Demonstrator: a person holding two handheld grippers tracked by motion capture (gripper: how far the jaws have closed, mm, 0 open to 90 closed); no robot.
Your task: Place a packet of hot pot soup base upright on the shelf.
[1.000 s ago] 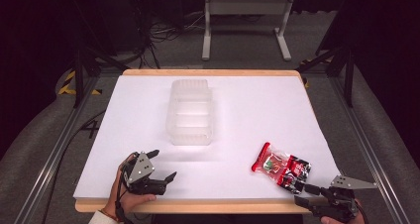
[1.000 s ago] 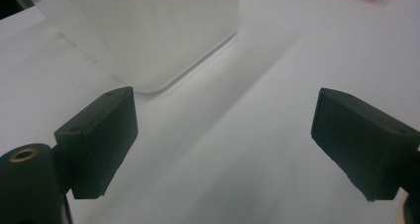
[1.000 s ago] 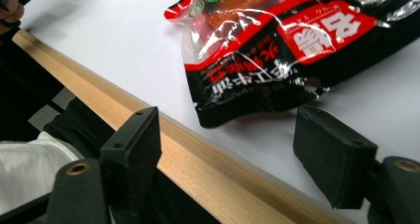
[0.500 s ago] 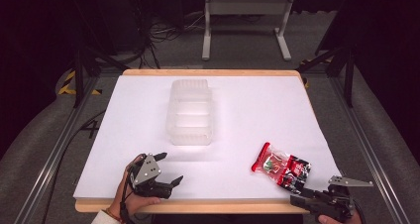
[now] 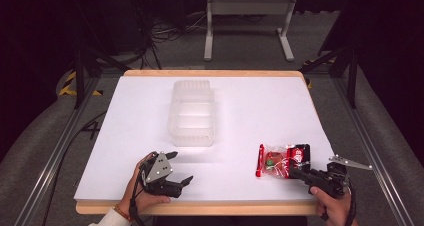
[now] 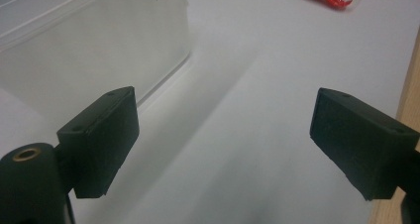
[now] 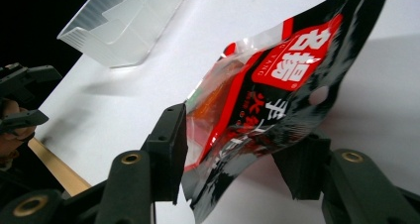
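Note:
A red and black snack packet (image 5: pixel 282 161) lies near the table's front right corner. My right gripper (image 5: pixel 295 172) comes at it from the front right. In the right gripper view the packet (image 7: pixel 277 95) stands bent between the jaws of this gripper (image 7: pixel 237 154), which have just been closing, and the pads press on its edge. A clear plastic container (image 5: pixel 192 113) sits at mid table, empty. My left gripper (image 5: pixel 180 167) rests open near the front edge, just ahead of the container's near wall (image 6: pixel 89 40), with nothing between its pads (image 6: pixel 223 130).
The white tabletop (image 5: pixel 260 101) has a wooden rim along its front edge. Dark floor, cables and a metal stand lie beyond the far edge. Bare white surface stretches between the container and the packet.
My right gripper has moved in toward the packet and narrowed its jaws around the packet's near edge. My left gripper has shifted slightly to the right.

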